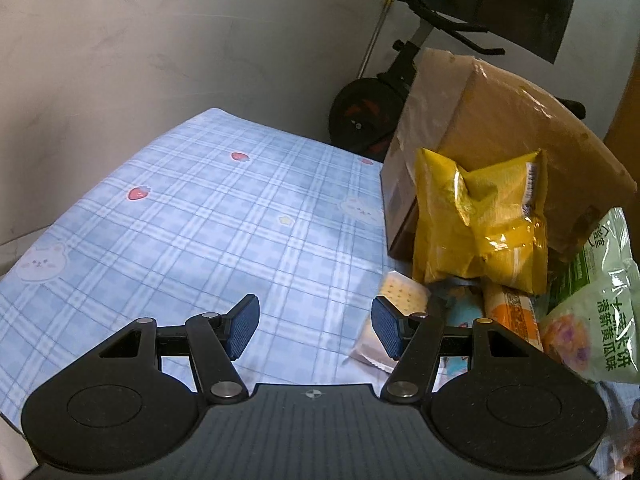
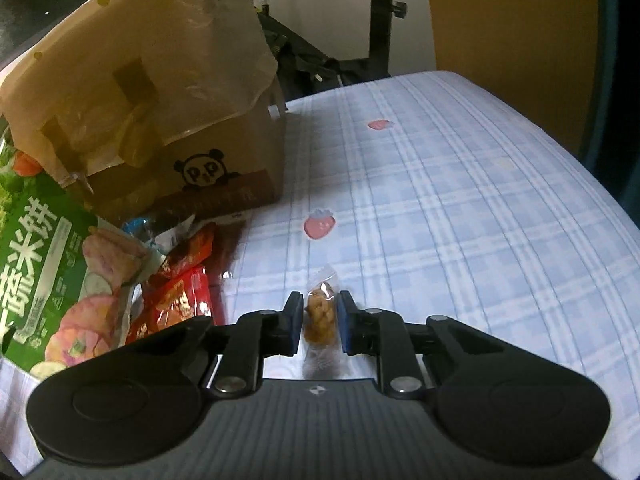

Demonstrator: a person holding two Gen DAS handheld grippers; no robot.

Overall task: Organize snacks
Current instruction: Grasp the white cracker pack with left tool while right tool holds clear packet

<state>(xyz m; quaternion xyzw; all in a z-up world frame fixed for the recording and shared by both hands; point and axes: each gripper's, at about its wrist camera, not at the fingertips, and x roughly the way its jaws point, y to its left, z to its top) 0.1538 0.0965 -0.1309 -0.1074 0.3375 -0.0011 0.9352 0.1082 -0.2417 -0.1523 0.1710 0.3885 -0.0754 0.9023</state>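
Note:
My left gripper (image 1: 314, 326) is open and empty above the blue checked tablecloth (image 1: 200, 220). To its right lies a snack pile: a yellow bag (image 1: 480, 220), a cracker packet (image 1: 394, 304) by the right finger, an orange packet (image 1: 516, 312) and a green rice-cracker bag (image 1: 600, 304). My right gripper (image 2: 320, 322) is shut on a small clear-wrapped brown snack (image 2: 320, 316), low over the cloth. In the right wrist view the green bag (image 2: 44, 272) and red packets (image 2: 180, 292) lie to the left.
A cardboard box (image 1: 500, 128) with open flaps stands behind the pile; in the right wrist view it (image 2: 160, 92) shows a panda print. A dark stand and wheel (image 1: 368, 116) sit beyond the table's far edge. A brown panel (image 2: 512, 40) stands far right.

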